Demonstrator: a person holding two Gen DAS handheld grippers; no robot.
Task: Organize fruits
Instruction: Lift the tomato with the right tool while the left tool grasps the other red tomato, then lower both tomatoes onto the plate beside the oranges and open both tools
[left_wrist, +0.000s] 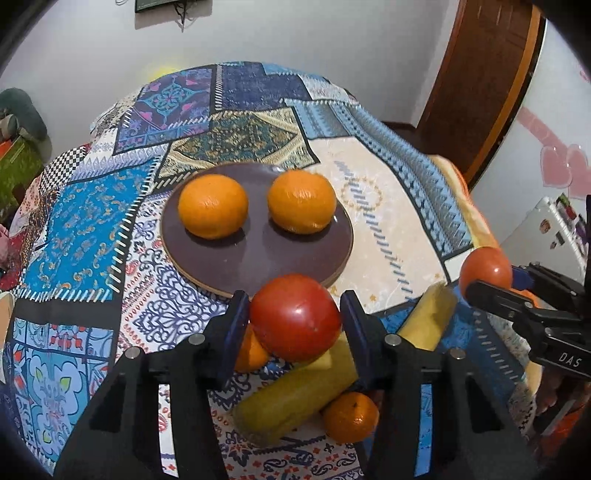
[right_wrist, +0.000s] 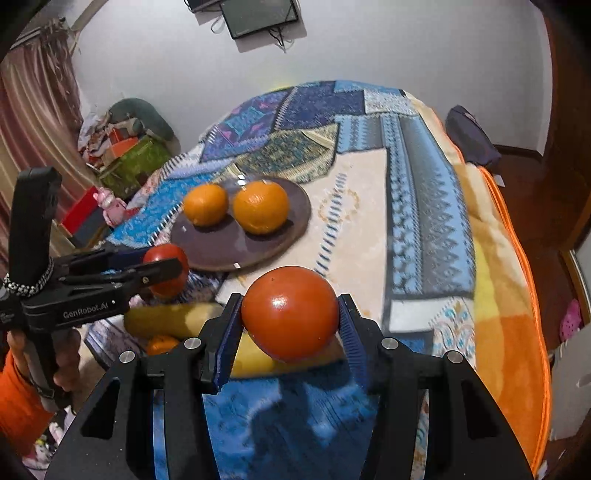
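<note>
Spread across the whole surface: a patchwork-patterned blue, cream and orange blanket (left_wrist: 369, 221). On it, a round dark brown plate with a pale wooden rim (left_wrist: 255, 258), carrying two glossy round oranges side by side, the left orange (left_wrist: 213, 205) and the right orange (left_wrist: 301, 201), apart from each other. Near the plate's front edge, two yellow-green oblong fruits (left_wrist: 295, 395) and (left_wrist: 428, 317), with smaller oranges (left_wrist: 351, 417) tucked beside them. Above that heap, held level and aimed at the plate: the left black two-finger gripper (left_wrist: 294, 317), blue pads pinching a smooth red tomato (left_wrist: 295, 315). Further right, likewise level: the right black two-finger gripper (right_wrist: 290, 317), pads clamped around a second shiny red tomato (right_wrist: 290, 312).
</note>
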